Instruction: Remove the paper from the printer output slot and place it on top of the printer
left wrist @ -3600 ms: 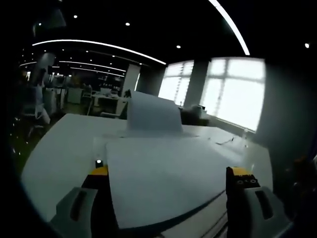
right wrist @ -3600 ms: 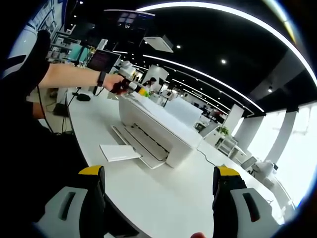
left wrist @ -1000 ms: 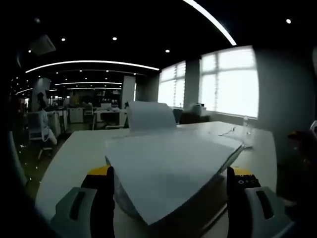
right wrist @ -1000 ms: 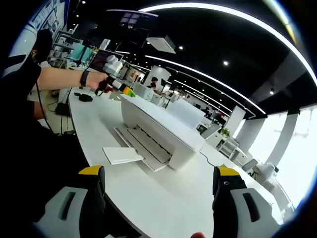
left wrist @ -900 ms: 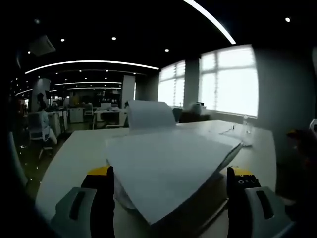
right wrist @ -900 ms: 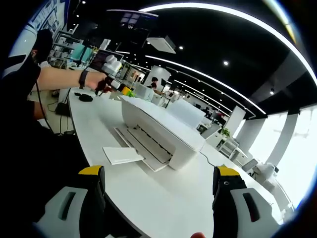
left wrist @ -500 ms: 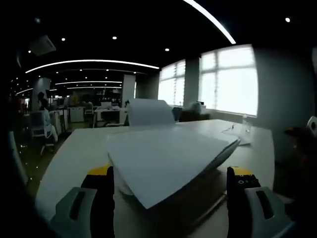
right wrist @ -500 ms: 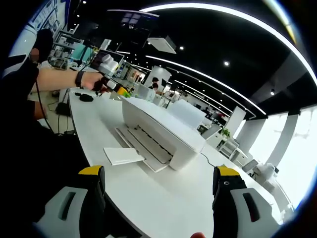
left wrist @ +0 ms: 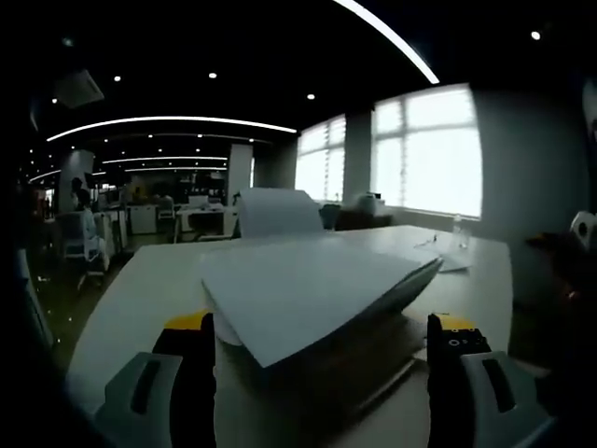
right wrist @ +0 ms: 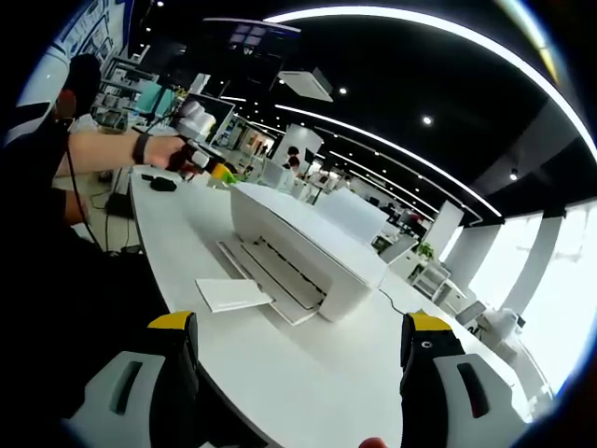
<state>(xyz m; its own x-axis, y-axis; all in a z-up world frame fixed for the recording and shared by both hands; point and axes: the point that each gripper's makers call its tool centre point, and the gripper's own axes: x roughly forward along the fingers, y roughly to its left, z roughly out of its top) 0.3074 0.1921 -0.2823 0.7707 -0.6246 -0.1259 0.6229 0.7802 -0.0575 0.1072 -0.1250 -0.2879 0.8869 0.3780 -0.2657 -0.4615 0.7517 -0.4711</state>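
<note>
A white printer (right wrist: pixel 308 250) stands on a white desk (right wrist: pixel 280 373), its rear paper support (right wrist: pixel 350 213) upright. A white sheet of paper (right wrist: pixel 233 292) lies flat at the end of the pulled-out output tray (right wrist: pixel 270 271). My right gripper (right wrist: pixel 298 373) hangs open in front of the desk edge, well short of the sheet. A person's hand holds my left gripper (right wrist: pixel 213 168) just off the printer's far left end. From there the printer's flat top (left wrist: pixel 308 289) runs away between my open left gripper's (left wrist: pixel 322 373) jaws, with the paper support (left wrist: pixel 277 211) behind it.
A dark mouse (right wrist: pixel 162 184) and a cable lie on the desk beyond the printer's left end, with a monitor (right wrist: pixel 201 110) further back. A cord (right wrist: pixel 392 297) trails behind the printer. A bottle (left wrist: pixel 457 233) stands on the desk's far side near bright windows (left wrist: pixel 429 149).
My left gripper has drawn back and dropped from over the printer's top to just past its left end. The right gripper, the printer and the sheet have stayed put.
</note>
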